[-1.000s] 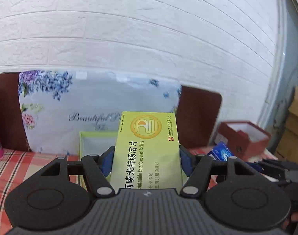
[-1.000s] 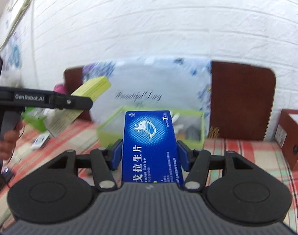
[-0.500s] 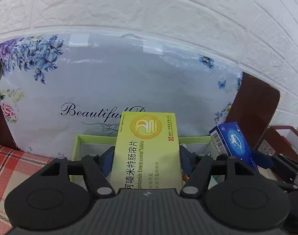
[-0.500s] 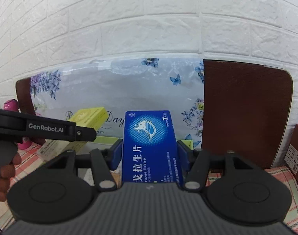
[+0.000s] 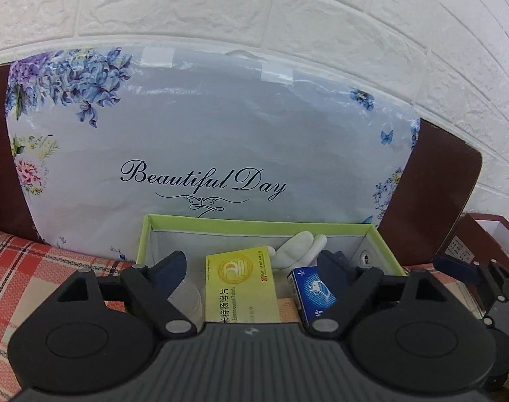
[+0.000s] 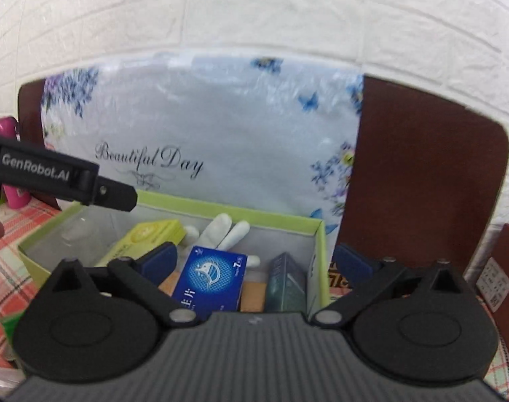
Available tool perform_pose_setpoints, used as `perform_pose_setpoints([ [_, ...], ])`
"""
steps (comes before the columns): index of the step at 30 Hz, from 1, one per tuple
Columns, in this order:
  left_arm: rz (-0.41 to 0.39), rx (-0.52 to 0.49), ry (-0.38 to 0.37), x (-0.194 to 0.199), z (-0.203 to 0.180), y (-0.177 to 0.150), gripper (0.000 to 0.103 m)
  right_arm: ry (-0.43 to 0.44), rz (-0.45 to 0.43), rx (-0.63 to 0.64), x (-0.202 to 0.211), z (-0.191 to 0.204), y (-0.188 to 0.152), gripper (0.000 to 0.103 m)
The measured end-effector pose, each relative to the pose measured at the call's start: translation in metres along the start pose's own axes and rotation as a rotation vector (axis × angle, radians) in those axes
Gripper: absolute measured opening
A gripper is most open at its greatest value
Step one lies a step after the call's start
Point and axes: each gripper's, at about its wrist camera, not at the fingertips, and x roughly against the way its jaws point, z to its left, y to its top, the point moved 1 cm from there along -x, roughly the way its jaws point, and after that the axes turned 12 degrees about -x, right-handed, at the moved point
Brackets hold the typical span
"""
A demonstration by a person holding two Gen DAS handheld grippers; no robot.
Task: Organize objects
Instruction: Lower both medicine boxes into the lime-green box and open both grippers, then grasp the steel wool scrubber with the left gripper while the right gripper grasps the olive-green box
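You've just released both packs: the yellow box (image 5: 239, 284) and blue box (image 6: 209, 279) now lie inside the green tray (image 5: 254, 225), both grippers' fingers spread wide and empty.

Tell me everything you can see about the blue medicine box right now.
The blue medicine box is a flat cardboard carton, deep blue with a round white-and-blue emblem, white Chinese lettering and a "7" near one corner. It lies tilted inside the green box, printed face up, beside the yellow medicine box and in front of a white glove. The right gripper is open around it, fingers apart and not pressing it. Its lower end is hidden behind the gripper body.
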Motion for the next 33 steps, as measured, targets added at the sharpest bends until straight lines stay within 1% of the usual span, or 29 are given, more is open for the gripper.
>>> perform_pose_setpoints([
  [2, -0.008, -0.014, 0.016, 0.019, -0.008, 0.000, 0.088, 0.000, -0.016, -0.014, 0.022, -0.002, 0.002, 0.103],
  [6, -0.014, -0.060, 0.073, 0.059, -0.022, -0.011, 0.088, -0.005, -0.013, -0.037, 0.061, -0.004, 0.001, 0.103],
  [8, -0.009, -0.085, 0.094, 0.078, -0.028, -0.023, 0.089, -0.003, -0.006, -0.047, 0.080, -0.004, -0.005, 0.103],
  [11, 0.012, -0.079, 0.102, 0.099, -0.033, -0.045, 0.090, -0.004, -0.001, -0.067, 0.108, -0.005, -0.017, 0.103],
  [15, 0.069, -0.069, 0.112, 0.116, -0.041, -0.078, 0.090, 0.003, 0.036, -0.125, 0.137, -0.007, -0.041, 0.103],
  [18, 0.107, -0.086, 0.153, 0.123, -0.048, -0.100, 0.090, 0.004, 0.079, -0.158, 0.151, -0.007, -0.063, 0.103],
  [21, 0.152, -0.078, 0.173, 0.124, -0.046, -0.118, 0.090, -0.003, 0.130, -0.185, 0.160, -0.006, -0.087, 0.103],
  [24, 0.191, -0.072, 0.202, 0.125, -0.044, -0.130, 0.090, -0.018, 0.189, -0.196, 0.165, -0.004, -0.110, 0.103],
  [27, 0.205, -0.081, 0.217, 0.129, -0.042, -0.140, 0.090, -0.017, 0.240, -0.217, 0.169, -0.001, -0.129, 0.103],
  [29, 0.214, -0.083, 0.212, 0.132, -0.040, -0.147, 0.090, -0.017, 0.273, -0.220, 0.172, 0.002, -0.139, 0.103],
  [31, 0.205, -0.079, 0.193, 0.136, -0.034, -0.155, 0.090, -0.014, 0.282, -0.203, 0.173, 0.006, -0.144, 0.103],
  [33, 0.202, -0.058, 0.149, 0.140, -0.026, -0.165, 0.090, -0.010, 0.274, -0.183, 0.172, 0.011, -0.146, 0.103],
])
